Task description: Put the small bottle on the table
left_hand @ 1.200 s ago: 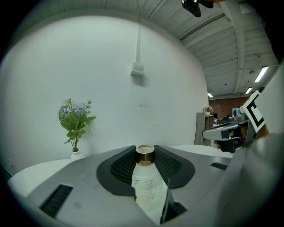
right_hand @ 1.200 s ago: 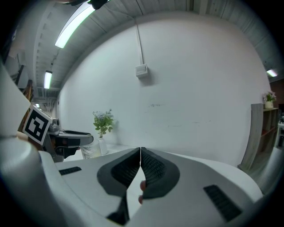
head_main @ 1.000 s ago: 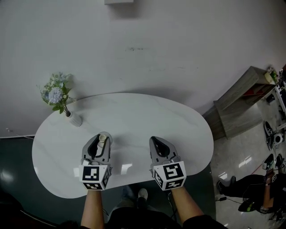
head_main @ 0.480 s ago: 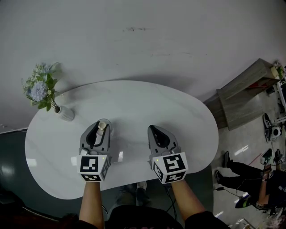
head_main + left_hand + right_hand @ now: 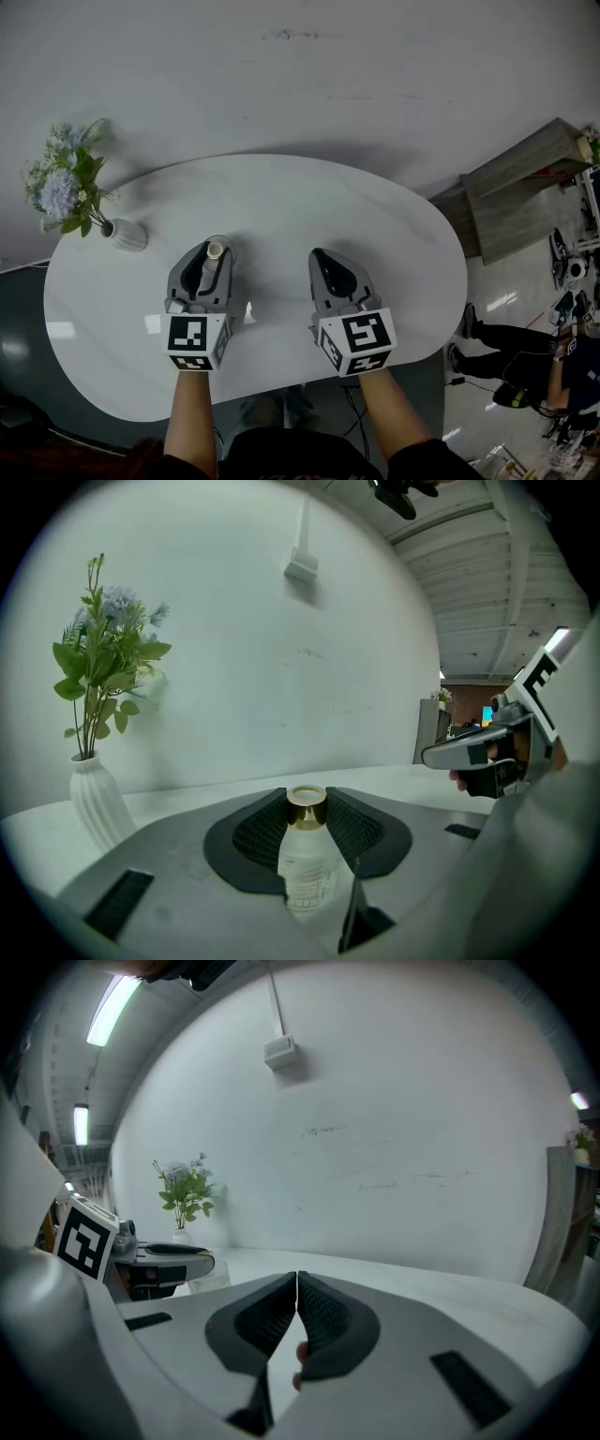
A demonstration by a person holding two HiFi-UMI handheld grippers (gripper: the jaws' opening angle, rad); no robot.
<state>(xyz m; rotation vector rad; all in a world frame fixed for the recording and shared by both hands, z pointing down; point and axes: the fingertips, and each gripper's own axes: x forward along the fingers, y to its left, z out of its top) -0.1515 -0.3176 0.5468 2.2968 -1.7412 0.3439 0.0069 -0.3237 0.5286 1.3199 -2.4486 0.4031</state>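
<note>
One small bottle (image 5: 306,860) is all the task concerns, and it stands upright between the pads of the left gripper (image 5: 209,255), pinched on both sides just under its cap. Its long axis runs straight up and down, square to the white oval table (image 5: 309,202) beneath, so the coming move is judged to be a plain lowering and release with no turning of the wrist. The head view puts the bottle over the near-left part of the tabletop, well inside the edge. Neither view shows its base, because the gripper's own body covers it, so I cannot tell whether it already rests on the surface or hangs just above it. The bottle has a pale, translucent body with faint print low down and a shiny gold cap with an open ring on top. It looks light and narrow, so it might tip if the jaws part before the base is seated. The right gripper (image 5: 297,1286) hangs over the table to the right, well apart from the bottle, its jaws pressed together on nothing. A ribbed white vase (image 5: 125,234) of blue flowers (image 5: 58,187) stands at the far left end of the table, clear of the likely set-down spot.
</note>
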